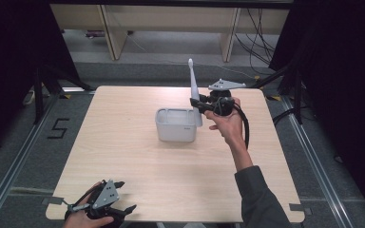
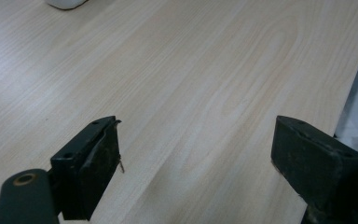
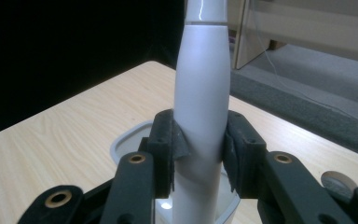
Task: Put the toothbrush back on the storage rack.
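Clearly the right claw (image 1: 200,105) grips the upright toothbrush (image 1: 193,90), long axis vertical, at the white bin's (image 1: 176,124) far right corner, while the left claw (image 1: 119,199) rests open at the bench's (image 1: 123,156) near edge.

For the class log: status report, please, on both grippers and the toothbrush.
Right gripper shut on electric toothbrush, upright over white container. Left gripper open, idle over table. Nothing in the way.

The right gripper (image 1: 200,106) is raised at the far right, jaws clamped on a white handle (image 3: 201,116), its forearm reaching in from the near edge; the left gripper (image 1: 123,195) rests low at the near left corner, jaws spread wide.
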The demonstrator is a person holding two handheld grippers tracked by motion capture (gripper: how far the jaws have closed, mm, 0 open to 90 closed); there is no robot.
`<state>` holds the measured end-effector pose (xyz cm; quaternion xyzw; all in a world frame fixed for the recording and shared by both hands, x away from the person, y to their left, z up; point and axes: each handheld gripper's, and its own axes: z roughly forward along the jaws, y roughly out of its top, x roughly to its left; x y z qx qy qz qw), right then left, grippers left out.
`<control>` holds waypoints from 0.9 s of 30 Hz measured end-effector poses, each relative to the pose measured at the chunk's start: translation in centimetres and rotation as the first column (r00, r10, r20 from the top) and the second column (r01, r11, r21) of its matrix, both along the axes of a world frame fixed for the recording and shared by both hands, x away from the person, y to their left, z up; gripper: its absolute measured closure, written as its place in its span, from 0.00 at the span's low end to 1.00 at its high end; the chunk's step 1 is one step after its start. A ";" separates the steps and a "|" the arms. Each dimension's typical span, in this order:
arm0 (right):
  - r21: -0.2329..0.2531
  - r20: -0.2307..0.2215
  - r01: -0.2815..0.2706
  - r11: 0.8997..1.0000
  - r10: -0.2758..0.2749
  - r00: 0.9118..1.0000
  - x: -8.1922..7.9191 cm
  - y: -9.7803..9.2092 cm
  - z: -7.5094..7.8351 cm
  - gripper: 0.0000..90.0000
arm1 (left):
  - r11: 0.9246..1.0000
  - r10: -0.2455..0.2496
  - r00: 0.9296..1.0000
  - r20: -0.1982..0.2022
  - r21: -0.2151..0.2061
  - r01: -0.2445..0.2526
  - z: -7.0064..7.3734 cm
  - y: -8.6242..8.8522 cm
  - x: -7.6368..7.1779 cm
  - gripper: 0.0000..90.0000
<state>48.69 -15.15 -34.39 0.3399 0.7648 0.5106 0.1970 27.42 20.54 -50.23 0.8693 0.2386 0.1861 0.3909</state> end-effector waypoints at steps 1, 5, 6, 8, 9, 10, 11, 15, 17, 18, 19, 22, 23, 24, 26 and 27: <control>0.000 0.000 0.000 1.000 0.000 1.000 0.0 0.0 0.0 0.74 | 1.000 -0.001 1.000 0.004 0.011 0.001 0.0 0.1 0.1 0.16; -0.006 0.003 0.008 1.000 -0.008 1.000 0.6 0.3 0.0 0.74 | 1.000 -0.012 1.000 -0.012 0.026 0.012 0.1 0.1 0.1 0.16; 0.005 -0.018 0.012 1.000 -0.012 1.000 0.7 0.6 0.0 0.74 | 1.000 -0.002 1.000 0.001 0.014 0.002 0.0 0.1 0.1 0.16; 0.019 -0.016 0.028 0.999 -0.028 0.999 1.1 0.8 -0.1 0.74 | 1.000 0.002 1.000 0.003 0.011 -0.002 0.0 0.1 0.1 0.16; 0.019 -0.016 0.028 0.999 -0.028 0.999 1.1 0.8 -0.1 0.74 | 1.000 0.002 1.000 0.003 0.011 -0.002 0.0 0.1 0.1 0.16; 0.015 -0.010 0.034 0.999 -0.033 0.999 1.5 0.9 -0.1 0.74 | 1.000 -0.004 1.000 -0.003 0.003 0.004 0.0 0.1 0.0 0.16; 0.015 -0.010 0.034 0.999 -0.033 0.999 1.5 0.9 -0.1 0.74 | 1.000 -0.004 1.000 -0.003 0.003 0.004 0.0 0.1 0.0 0.16; 0.036 -0.023 0.047 0.998 -0.046 0.999 2.0 1.5 -0.2 0.74 | 1.000 -0.004 1.000 -0.004 0.004 0.004 0.1 0.1 0.1 0.16; 0.032 -0.008 0.041 0.999 -0.040 0.999 2.5 1.7 -0.5 0.74 | 1.000 -0.008 1.000 -0.016 0.013 0.008 0.1 0.1 0.0 0.16; 0.025 -0.022 0.054 0.998 -0.053 0.998 2.8 1.8 -0.8 0.74 | 1.000 -0.005 1.000 -0.014 0.011 0.005 0.1 0.1 0.0 0.16; 0.025 -0.022 0.054 0.998 -0.053 0.998 2.8 1.8 -0.8 0.74 | 1.000 -0.005 1.000 -0.014 0.011 0.005 0.1 0.1 0.0 0.16; 0.036 -0.050 0.077 0.996 -0.075 0.996 3.3 1.6 -1.4 0.74 | 1.000 -0.006 1.000 -0.013 0.015 0.007 0.2 0.2 0.0 0.16; 0.036 -0.050 0.077 0.996 -0.075 0.996 3.3 1.6 -1.4 0.74 | 1.000 -0.006 1.000 -0.013 0.015 0.007 0.2 0.2 0.0 0.16; 0.039 -0.060 0.084 0.996 -0.082 0.995 3.5 1.6 -1.5 0.74 | 1.000 -0.005 1.000 -0.010 0.013 0.005 0.1 0.1 0.1 0.16; 0.044 -0.066 0.086 0.995 -0.083 0.994 3.5 1.6 -1.6 0.74 | 1.000 -0.006 1.000 -0.010 0.013 0.006 0.1 0.1 0.1 0.16; 0.040 -0.060 0.083 0.996 -0.080 0.995 3.6 1.6 -1.7 0.74 | 1.000 -0.006 1.000 -0.012 0.015 0.006 0.1 0.1 0.0 0.16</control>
